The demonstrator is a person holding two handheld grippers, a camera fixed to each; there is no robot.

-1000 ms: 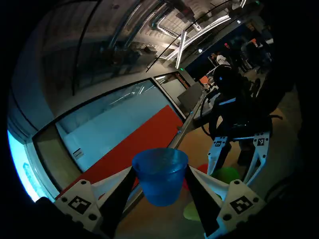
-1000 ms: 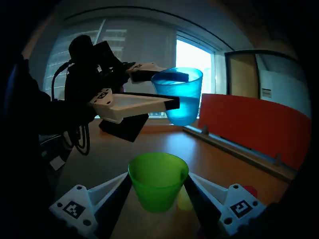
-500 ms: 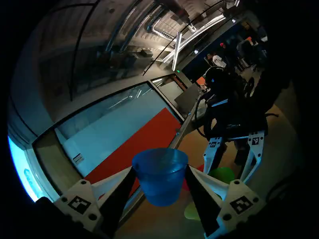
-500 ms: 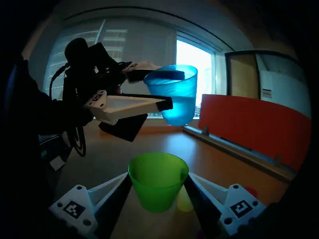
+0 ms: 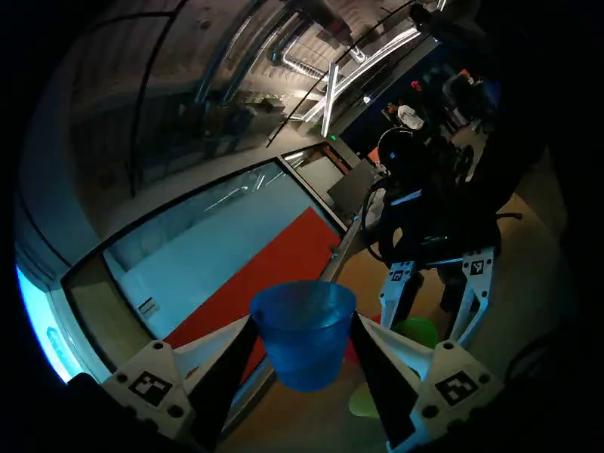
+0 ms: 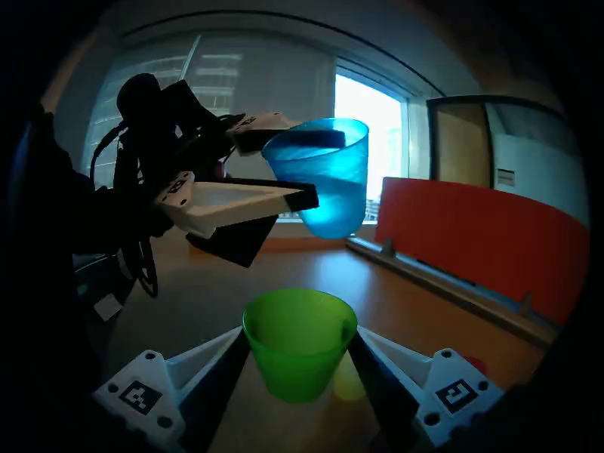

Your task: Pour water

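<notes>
Left hand-held gripper, blue cup drawn closer over green cup

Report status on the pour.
Left gripper shut on blue cup, water inside, held high beyond green cup. Right gripper shut on green cup. No stream yet. Nothing between the cups.

Wooden table — yellow object on it.

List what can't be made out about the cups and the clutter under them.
- Green cup bottom: right gripper view, its near wall hides whether water is in it.
- Blue cup inside: left gripper view, hidden by its own wall.
- Yellowish thing: right gripper view, half behind the green cup, blurred.
- Red thing: right gripper view, mostly behind the fingers.
</notes>
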